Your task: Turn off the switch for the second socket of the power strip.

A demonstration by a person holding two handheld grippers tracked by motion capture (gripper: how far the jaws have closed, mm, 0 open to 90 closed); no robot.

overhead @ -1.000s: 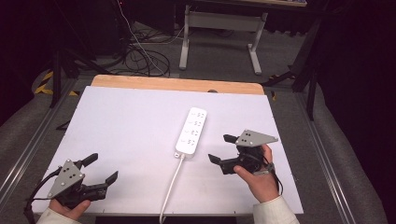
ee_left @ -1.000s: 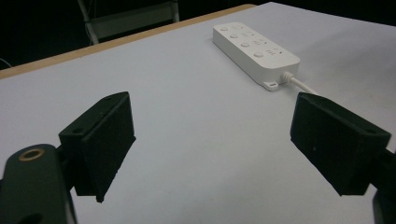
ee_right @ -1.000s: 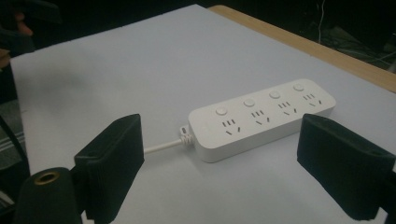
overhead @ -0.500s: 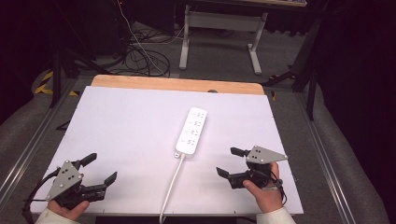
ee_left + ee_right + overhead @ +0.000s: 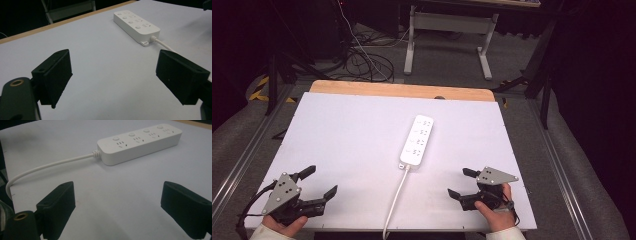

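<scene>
I see both grippers, left (image 5: pixel 318 181) and right (image 5: pixel 460 182), jaws wide, empty, flanking the power strip (image 5: pixel 417 139); its cord (image 5: pixel 395 200) leaves the desk's (image 5: pixel 337 130) near edge.

one white power strip (image 5: pixel 417 140) with four socket groups, one white cord (image 5: pixel 395 197), two grippers: left gripper (image 5: pixel 319 182) and right gripper (image 5: pixel 462 182), one white table (image 5: pixel 337 130).
</scene>
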